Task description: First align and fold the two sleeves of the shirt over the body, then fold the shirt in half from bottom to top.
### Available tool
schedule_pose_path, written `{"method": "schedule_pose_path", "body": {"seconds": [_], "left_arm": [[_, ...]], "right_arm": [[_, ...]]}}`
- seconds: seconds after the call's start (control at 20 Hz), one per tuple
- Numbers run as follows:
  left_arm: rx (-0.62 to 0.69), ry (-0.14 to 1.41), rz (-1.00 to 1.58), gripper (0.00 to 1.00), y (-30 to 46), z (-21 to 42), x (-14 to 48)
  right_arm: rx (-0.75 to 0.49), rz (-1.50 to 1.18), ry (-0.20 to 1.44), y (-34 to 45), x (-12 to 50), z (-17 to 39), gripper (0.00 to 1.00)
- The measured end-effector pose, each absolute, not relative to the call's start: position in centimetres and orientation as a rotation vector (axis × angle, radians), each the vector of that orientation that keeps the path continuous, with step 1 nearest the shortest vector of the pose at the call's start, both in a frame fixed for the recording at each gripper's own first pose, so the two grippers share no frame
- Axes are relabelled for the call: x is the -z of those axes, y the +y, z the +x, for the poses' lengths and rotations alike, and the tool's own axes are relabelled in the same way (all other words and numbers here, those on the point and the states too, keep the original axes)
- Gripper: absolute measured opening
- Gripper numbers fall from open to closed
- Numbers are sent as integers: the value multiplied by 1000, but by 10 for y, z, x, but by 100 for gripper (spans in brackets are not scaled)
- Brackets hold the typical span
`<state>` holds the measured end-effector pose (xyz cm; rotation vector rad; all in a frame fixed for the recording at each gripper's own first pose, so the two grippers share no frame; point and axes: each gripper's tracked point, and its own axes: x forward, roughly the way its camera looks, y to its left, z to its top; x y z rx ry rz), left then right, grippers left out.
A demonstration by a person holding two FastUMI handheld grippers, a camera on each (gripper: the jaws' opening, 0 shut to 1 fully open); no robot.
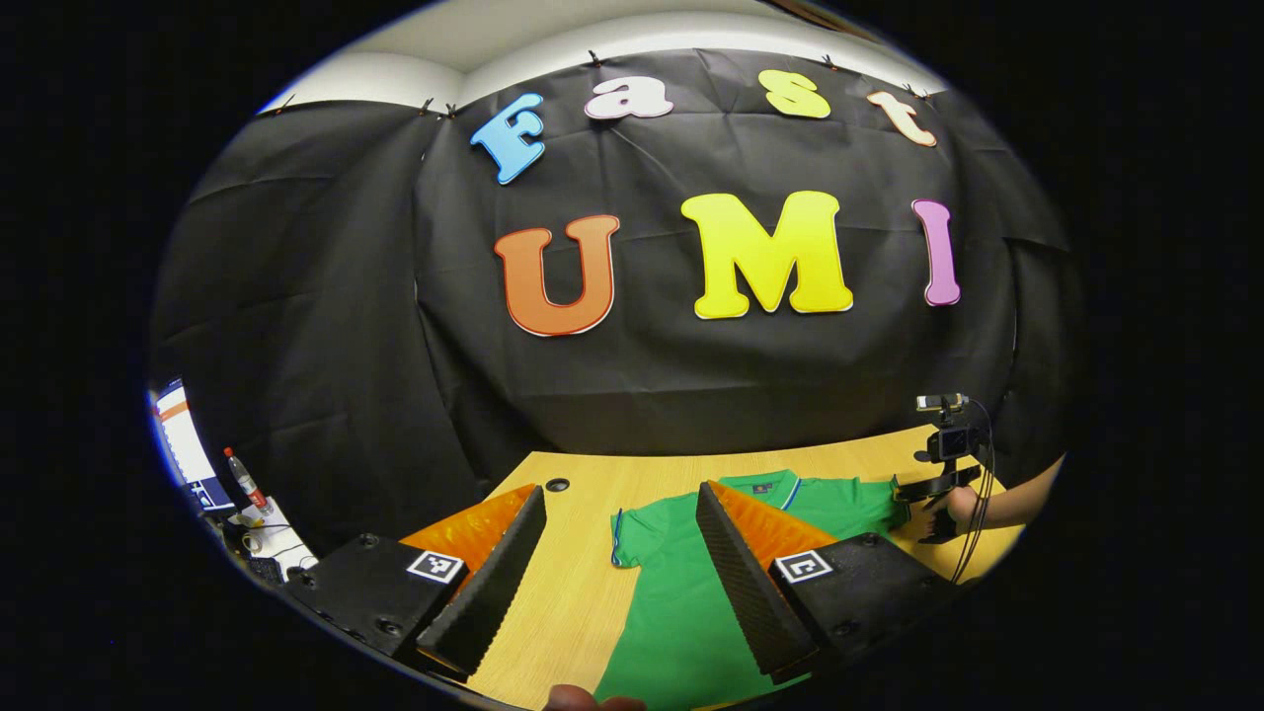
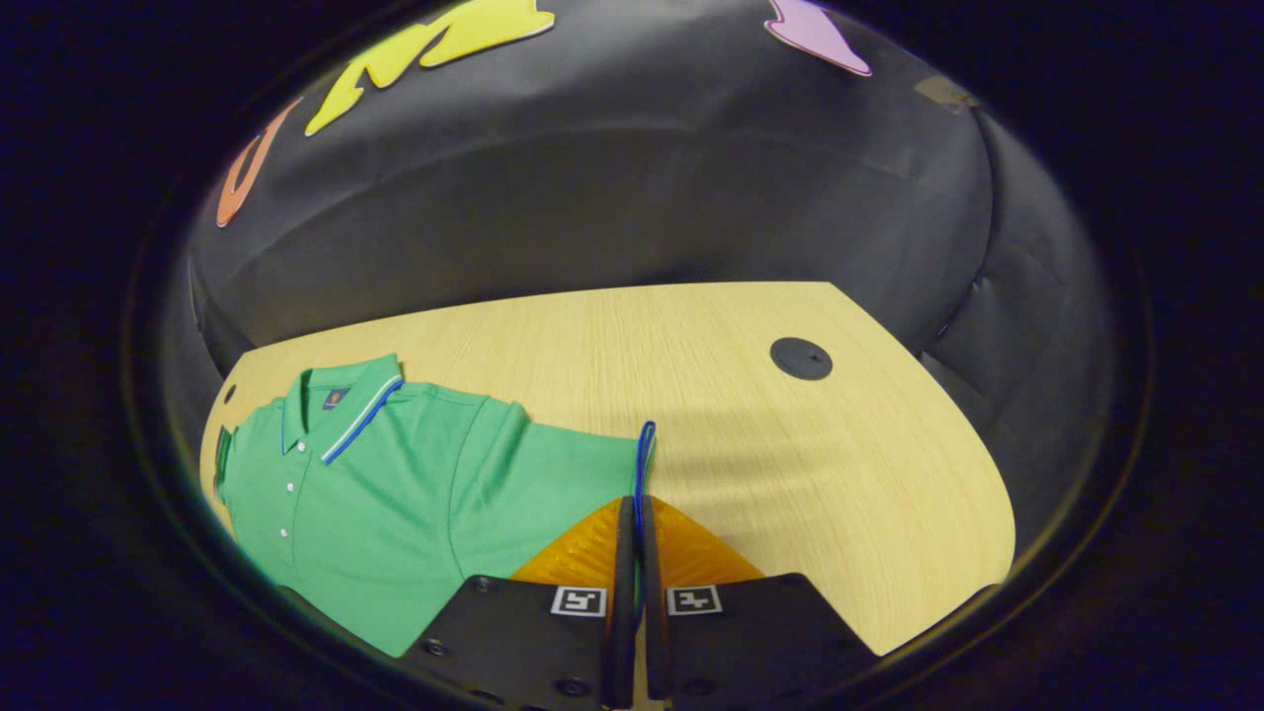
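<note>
On the table [image 2: 750, 434], a green shirt [image 2: 395, 504] lies flat, collar far. Left gripper [image 1: 617, 553] hovers over its left sleeve, fingers spread wide. Right gripper [image 2: 632, 583] has its fingers pinched on the right sleeve's blue-edged cuff [image 2: 644, 474], near the table's right side.

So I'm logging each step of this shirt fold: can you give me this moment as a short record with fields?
garment: green polo shirt, lying flat on the wooden table, collar toward the booth wall
sleeves: both spread out, neither folded over the body yet
right tongs: shut on the blue-trimmed sleeve cuff
left tongs: open above the shirt's other side, holding nothing
table extras: round black cable cap
stage: first sleeve fold about to start
</note>
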<state>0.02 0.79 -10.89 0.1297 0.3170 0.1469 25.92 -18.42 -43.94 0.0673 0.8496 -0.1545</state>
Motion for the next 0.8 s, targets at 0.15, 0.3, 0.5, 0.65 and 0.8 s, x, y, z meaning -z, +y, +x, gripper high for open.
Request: {"method": "schedule_pose_path", "body": {"seconds": [0.15,0.3,0.5,0.65,0.8], "left_arm": [[-155,311,140,98,15,-2,106],[-166,305,120,99,21,-3,106],[-176,307,79,99,25,-7,110],[-184,297,68,100,34,-12,108],[-204,294,61,100,49,-19,108]], "right_arm": [[148,78,861,-181,435,256,8],[160,94,829,-181,415,256,7],[140,58,780,-165,384,259,7],[103,22,745,-141,362,265,5],[67,9,732,-108,352,271,5]]}}
